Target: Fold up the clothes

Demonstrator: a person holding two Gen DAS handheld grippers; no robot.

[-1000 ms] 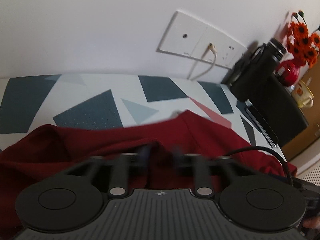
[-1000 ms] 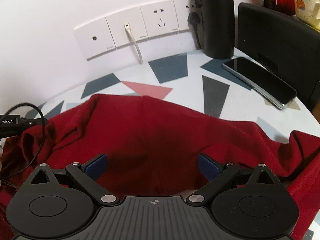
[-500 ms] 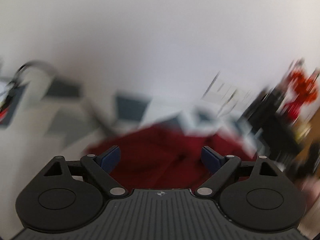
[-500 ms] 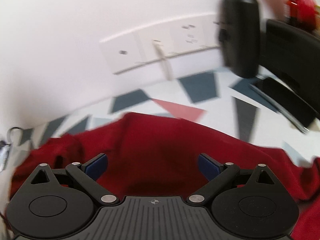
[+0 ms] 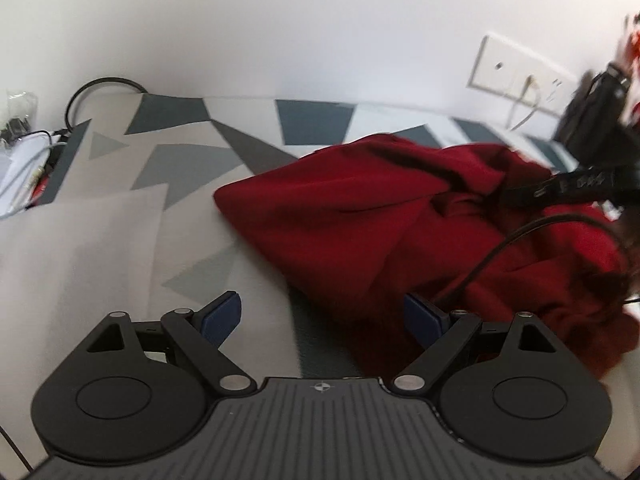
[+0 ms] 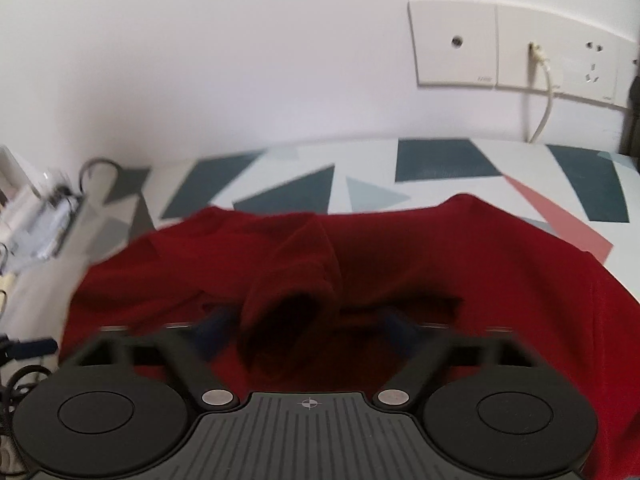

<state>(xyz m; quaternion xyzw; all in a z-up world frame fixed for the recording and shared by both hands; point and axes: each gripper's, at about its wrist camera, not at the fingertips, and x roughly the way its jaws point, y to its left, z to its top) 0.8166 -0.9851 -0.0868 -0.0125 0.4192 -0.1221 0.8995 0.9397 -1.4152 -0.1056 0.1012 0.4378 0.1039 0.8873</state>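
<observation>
Home room, likely living or study corner. Surface (image 6: 440,160) with geometric-print cover against white wall (image 6: 240,60); wall sockets (image 6: 520,48) with plugged cable (image 6: 542,92); red garment (image 5: 360,216) in heap; cables and clutter (image 5: 24,152) at left edge.

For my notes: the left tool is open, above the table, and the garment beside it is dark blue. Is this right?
Not quite. The garment is dark red, not dark blue, as the left wrist view shows. The left tool is indeed open above the table.
</observation>
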